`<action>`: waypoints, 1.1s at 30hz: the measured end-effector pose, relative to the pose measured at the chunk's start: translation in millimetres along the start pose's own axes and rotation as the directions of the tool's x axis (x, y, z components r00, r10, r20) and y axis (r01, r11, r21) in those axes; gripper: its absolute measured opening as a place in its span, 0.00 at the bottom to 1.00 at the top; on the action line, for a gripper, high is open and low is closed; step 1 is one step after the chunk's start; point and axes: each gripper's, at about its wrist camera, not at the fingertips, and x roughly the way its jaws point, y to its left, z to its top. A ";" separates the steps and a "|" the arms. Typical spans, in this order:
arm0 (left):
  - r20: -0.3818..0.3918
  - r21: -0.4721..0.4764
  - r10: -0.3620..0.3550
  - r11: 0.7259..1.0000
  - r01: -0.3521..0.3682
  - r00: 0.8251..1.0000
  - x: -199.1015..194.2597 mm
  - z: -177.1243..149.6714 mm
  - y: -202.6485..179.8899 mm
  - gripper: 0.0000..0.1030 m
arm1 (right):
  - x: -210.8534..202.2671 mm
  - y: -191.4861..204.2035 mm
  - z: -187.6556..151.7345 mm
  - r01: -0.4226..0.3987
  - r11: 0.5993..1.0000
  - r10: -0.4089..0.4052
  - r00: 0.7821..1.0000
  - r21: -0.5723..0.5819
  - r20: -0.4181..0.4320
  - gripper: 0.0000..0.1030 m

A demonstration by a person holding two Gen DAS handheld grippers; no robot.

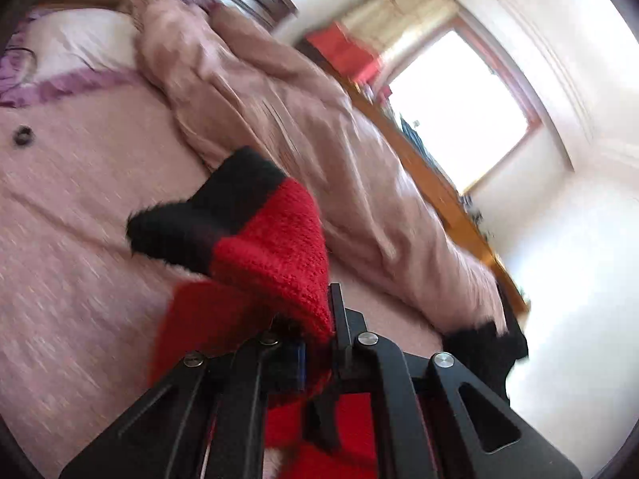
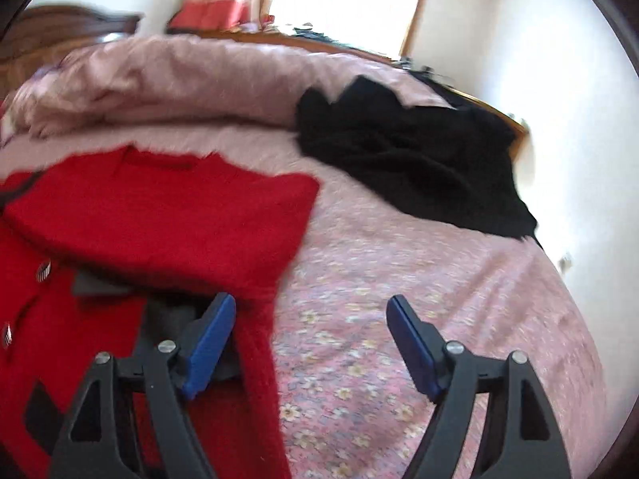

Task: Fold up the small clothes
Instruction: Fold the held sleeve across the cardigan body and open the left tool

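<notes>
In the left wrist view my left gripper (image 1: 315,319) is shut on the red knitted sleeve (image 1: 271,247) of a cardigan. The sleeve is lifted above the bed and its black cuff (image 1: 207,211) sticks out to the left. The fabric hides one fingertip. In the right wrist view the red cardigan (image 2: 159,215) lies flat on the pink floral sheet (image 2: 399,319), with buttons (image 2: 44,271) at its left edge. My right gripper (image 2: 310,301) is open and holds nothing. Its left blue pad (image 2: 211,339) hangs over the cardigan's right edge; its right pad is over bare sheet.
A black garment (image 2: 415,159) lies crumpled at the bed's far right corner. A bunched pink duvet (image 1: 259,92) runs along the far side, with a pillow (image 1: 72,44) by the headboard. A small dark ring (image 1: 23,135) lies on the sheet. A wooden bed edge (image 1: 431,183) and a bright window (image 1: 455,107) lie beyond.
</notes>
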 end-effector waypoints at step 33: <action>-0.064 0.517 -0.058 0.852 0.083 0.996 7.8 -96.3 -234.3 0.02 | 31.6 -55.7 -9.5 -0.017 0.973 0.034 0.997 0.231 -0.069 0.89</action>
